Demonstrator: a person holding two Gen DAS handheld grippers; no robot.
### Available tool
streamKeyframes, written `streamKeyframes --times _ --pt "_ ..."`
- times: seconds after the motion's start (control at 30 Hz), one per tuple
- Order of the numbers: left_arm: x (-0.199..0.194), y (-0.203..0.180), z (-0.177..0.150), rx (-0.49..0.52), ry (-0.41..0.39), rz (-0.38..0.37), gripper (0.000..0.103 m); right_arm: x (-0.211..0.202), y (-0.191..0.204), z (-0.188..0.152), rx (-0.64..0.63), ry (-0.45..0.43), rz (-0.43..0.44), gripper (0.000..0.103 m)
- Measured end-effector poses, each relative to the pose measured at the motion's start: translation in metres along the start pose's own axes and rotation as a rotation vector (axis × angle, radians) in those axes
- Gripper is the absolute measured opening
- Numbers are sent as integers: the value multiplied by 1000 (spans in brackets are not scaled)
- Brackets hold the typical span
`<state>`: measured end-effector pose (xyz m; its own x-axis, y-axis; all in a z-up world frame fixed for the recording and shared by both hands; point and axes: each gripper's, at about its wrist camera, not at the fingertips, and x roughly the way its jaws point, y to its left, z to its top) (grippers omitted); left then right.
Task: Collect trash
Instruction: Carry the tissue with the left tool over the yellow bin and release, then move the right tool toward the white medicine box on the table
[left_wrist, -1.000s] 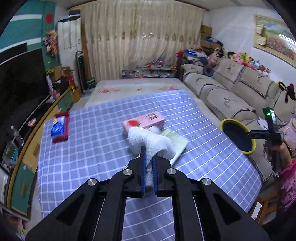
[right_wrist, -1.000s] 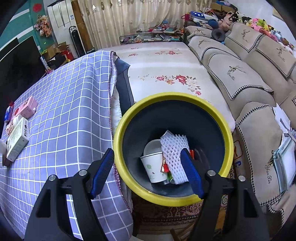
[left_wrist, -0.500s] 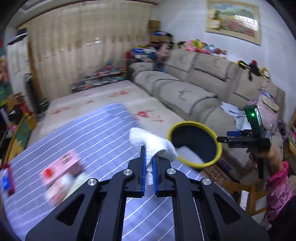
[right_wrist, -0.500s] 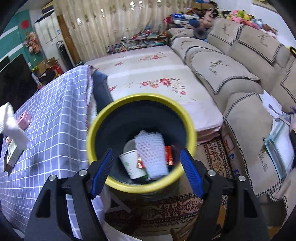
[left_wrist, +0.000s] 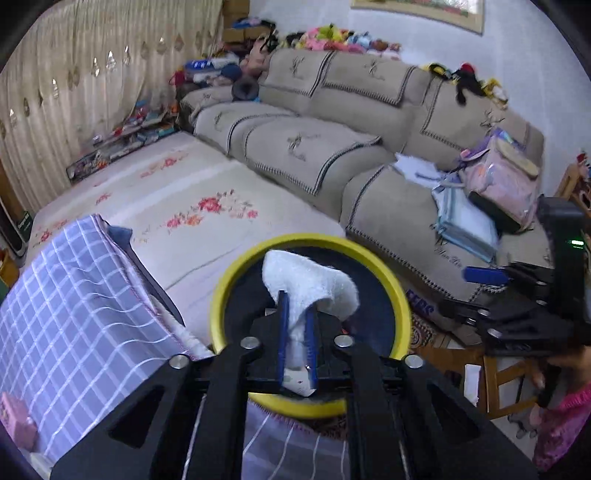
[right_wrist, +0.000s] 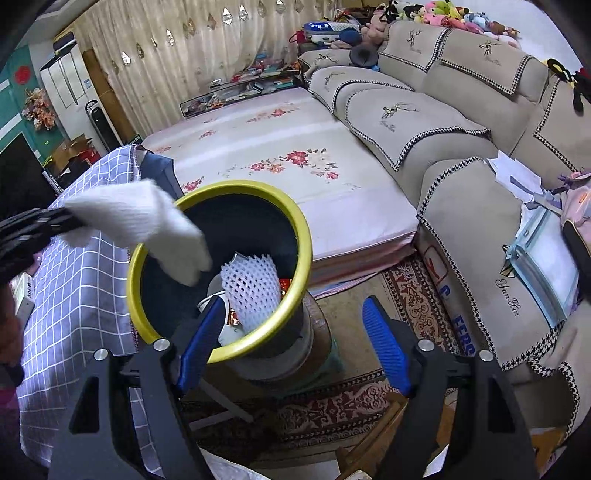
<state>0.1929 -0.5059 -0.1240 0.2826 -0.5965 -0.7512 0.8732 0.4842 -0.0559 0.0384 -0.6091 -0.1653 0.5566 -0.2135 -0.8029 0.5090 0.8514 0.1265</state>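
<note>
A white knitted cloth (left_wrist: 310, 280) sits between the blue pads of my left gripper (left_wrist: 297, 299), whose jaws are opening while the pads still touch it. The cloth hangs over the mouth of a black bin with a yellow rim (left_wrist: 402, 295). In the right wrist view the cloth (right_wrist: 147, 221) sticks out from the left gripper (right_wrist: 55, 221) above the bin rim (right_wrist: 295, 229). Inside lie a white foam net (right_wrist: 251, 291) and a paper cup (right_wrist: 210, 295). My right gripper (right_wrist: 291, 347) stands open just in front of the bin, holding nothing; it also shows at right (left_wrist: 469, 291).
A table with a purple checked cloth (left_wrist: 74, 314) stands left of the bin, with a pink box (left_wrist: 14, 417) on it. A floral mat (left_wrist: 203, 206) and a beige sofa (left_wrist: 314, 147) lie beyond. The bin rests on a round stool (right_wrist: 314, 339) over a patterned rug (right_wrist: 413, 295).
My left gripper swung right with the cloth, from over the table to above the bin, and its pads have parted a little. The right gripper shifted slightly, so the bin now sits further left.
</note>
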Motion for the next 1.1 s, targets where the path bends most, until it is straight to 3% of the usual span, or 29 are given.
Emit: streamKeyframes --times 0.03,0.07,0.17,0.3,0.63,0.8,1.1 --pt "14 0 2 -14 24 18 58 1 -1 0 2 2 -2 73" --pt "25 -2 3 -25 35 26 69 1 -2 0 5 3 -3 73" --pt "43 -5 -5 -15 64 35 70 0 -4 -2 10 6 -6 73" --pt "38 -5 -14 -18 61 38 70 0 -3 -5 9 13 -11 74" --pt "-58 37 -68 -145 -7 71 75 3 33 -8 -50 25 37 75" --pt "-124 74 -114 -240 -63 150 79 8 85 -11 -137 41 103 75" --pt "-244 146 -233 -477 -120 414 81 9 231 -22 -344 51 323 75"
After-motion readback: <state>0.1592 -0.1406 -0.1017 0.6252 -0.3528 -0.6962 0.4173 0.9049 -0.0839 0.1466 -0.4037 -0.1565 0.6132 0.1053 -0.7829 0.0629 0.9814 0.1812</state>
